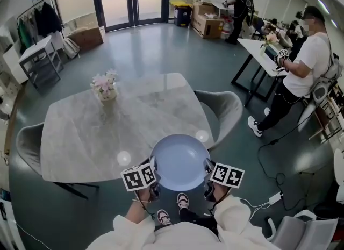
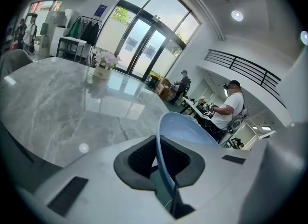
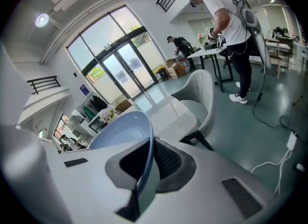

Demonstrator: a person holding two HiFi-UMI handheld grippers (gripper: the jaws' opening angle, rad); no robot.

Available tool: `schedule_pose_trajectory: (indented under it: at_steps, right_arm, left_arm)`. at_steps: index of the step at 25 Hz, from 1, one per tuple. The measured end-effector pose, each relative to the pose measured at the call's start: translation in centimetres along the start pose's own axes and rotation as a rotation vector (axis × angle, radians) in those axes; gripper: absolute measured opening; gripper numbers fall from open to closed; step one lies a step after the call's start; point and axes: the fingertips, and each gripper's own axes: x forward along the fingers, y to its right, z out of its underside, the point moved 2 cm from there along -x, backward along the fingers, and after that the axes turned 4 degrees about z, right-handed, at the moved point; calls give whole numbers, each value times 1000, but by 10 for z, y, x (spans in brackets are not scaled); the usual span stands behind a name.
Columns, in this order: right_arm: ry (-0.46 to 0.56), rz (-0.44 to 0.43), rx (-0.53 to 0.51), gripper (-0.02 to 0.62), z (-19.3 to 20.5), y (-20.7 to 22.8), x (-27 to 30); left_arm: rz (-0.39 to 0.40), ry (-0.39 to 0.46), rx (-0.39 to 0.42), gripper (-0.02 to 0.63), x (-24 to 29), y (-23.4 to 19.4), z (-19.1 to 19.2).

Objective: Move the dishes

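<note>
A pale blue plate [image 1: 180,162] hangs level at the near edge of the marble table [image 1: 107,130], partly past that edge. My left gripper [image 1: 152,176] is shut on its left rim and my right gripper [image 1: 207,176] is shut on its right rim. In the left gripper view the blue plate [image 2: 185,129] runs edge-on between the dark pads [image 2: 144,158]. In the right gripper view the blue plate [image 3: 122,131] is pinched the same way between that gripper's pads [image 3: 166,160].
A small pot of pink flowers [image 1: 105,86] stands at the table's far left. Grey chairs sit at the left [image 1: 27,147] and right [image 1: 226,109] of the table. A person in white [image 1: 301,66] stands by a far desk; cables [image 1: 269,163] lie on the floor.
</note>
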Motion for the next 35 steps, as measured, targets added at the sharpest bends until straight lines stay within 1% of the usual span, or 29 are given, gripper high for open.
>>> schedule_pose_trajectory:
  at_steps: [11, 19, 24, 30, 35]
  right_arm:
    - [-38, 15, 20, 71, -27, 35, 27]
    - [-64, 23, 26, 71, -58, 62, 61]
    - [-95, 22, 29, 71, -77, 79, 89]
    - [-123, 13, 23, 71, -96, 96, 128]
    - [-143, -7, 13, 71, -101, 105, 159]
  left_arm:
    - [-21, -48, 4, 21, 50, 16, -2]
    - [-39, -89, 3, 21, 100, 22, -6]
    - [-66, -101, -8, 21, 133, 24, -14]
    - [-97, -113, -25, 21, 173, 17, -17]
    - [-126, -120, -41, 21, 199, 4, -14]
